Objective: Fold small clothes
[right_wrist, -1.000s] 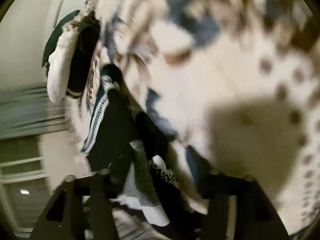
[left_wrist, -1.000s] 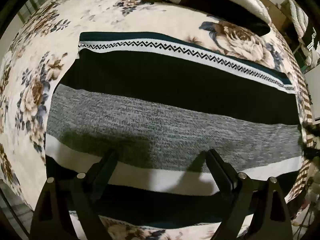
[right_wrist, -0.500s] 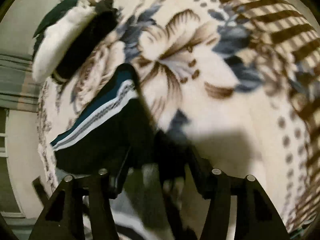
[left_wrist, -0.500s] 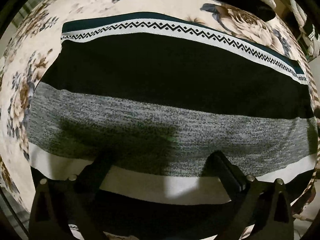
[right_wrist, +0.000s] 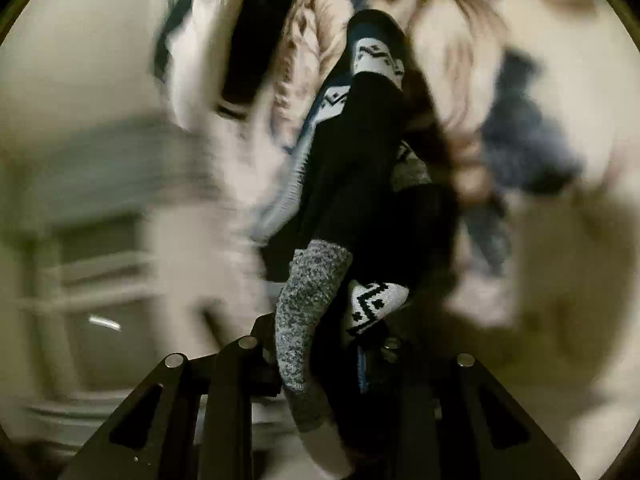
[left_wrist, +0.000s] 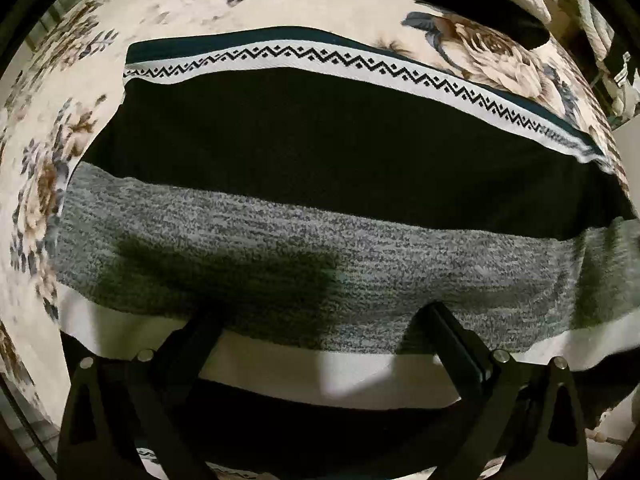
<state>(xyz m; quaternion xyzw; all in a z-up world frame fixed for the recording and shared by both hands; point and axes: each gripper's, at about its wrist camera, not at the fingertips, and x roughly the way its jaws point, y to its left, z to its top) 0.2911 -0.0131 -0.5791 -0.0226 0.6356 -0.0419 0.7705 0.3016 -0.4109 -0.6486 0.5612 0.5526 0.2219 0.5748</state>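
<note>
A striped knit garment (left_wrist: 320, 184) lies flat on a floral blanket (left_wrist: 60, 128). It has a teal edge, a white zigzag band, then black, grey, white and black stripes. My left gripper (left_wrist: 324, 320) is open, its fingers low over the grey and white stripes near the garment's near edge. My right gripper (right_wrist: 320, 344) is shut on the garment's end (right_wrist: 316, 300), which is lifted and bunched. That view is motion-blurred.
A folded white and dark garment (right_wrist: 224, 64) lies on the blanket beyond the lifted end. Another dark item (left_wrist: 472, 0) sits at the blanket's far edge. A wall and window frame (right_wrist: 80, 240) fill the left of the right wrist view.
My right gripper has closed on the garment's end and lifted it, swinging fast. My left gripper has pulled back slightly over the garment and stays open.
</note>
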